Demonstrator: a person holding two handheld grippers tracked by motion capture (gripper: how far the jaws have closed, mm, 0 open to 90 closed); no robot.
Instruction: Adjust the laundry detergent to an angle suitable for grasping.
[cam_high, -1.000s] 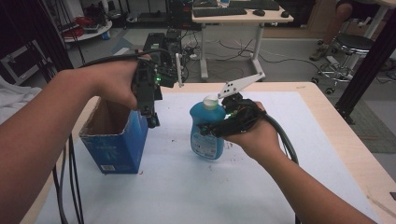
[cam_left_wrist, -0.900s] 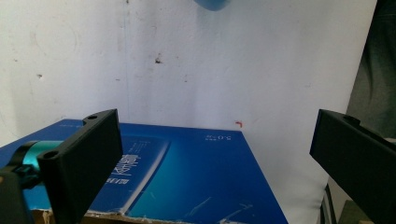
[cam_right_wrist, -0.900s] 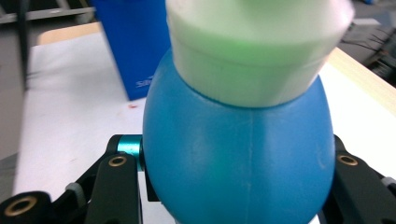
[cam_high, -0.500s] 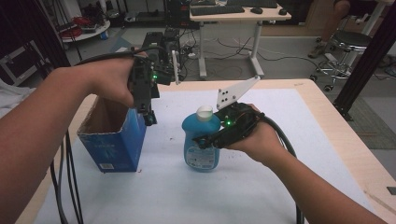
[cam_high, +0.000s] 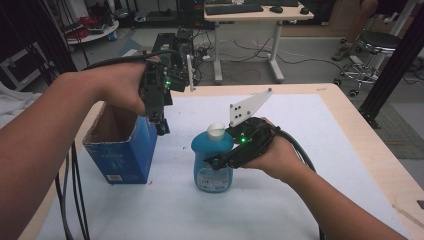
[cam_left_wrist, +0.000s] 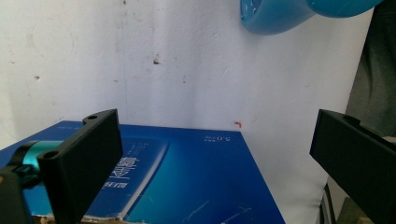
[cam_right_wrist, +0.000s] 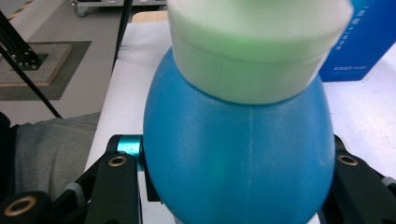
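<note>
A blue bottle (cam_high: 212, 167) with a white cap (cam_high: 216, 131) stands upright near the middle of the white table (cam_high: 310, 130). My right gripper (cam_high: 220, 161) is shut on its upper body from the right. In the right gripper view the bottle (cam_right_wrist: 238, 154) and its cap (cam_right_wrist: 257, 46) sit between the black jaws. An open-topped blue box (cam_high: 120, 147) stands to the left. My left gripper (cam_high: 161, 127) hangs over the box's right edge, open and holding nothing. In the left gripper view, the box's blue side (cam_left_wrist: 187, 177) lies below the spread jaws and the bottle (cam_left_wrist: 275, 16) shows at the top.
The table's wooden rim (cam_high: 370, 145) runs along the right side. Black cables (cam_high: 70, 200) hang past the table's left edge. Beyond the table stand a desk (cam_high: 250, 15), a stool (cam_high: 375, 42) and dark equipment (cam_high: 175, 42).
The right hand has brought the bottle a little left and toward the near side, lower in view. The left gripper has hardly moved over the box.
</note>
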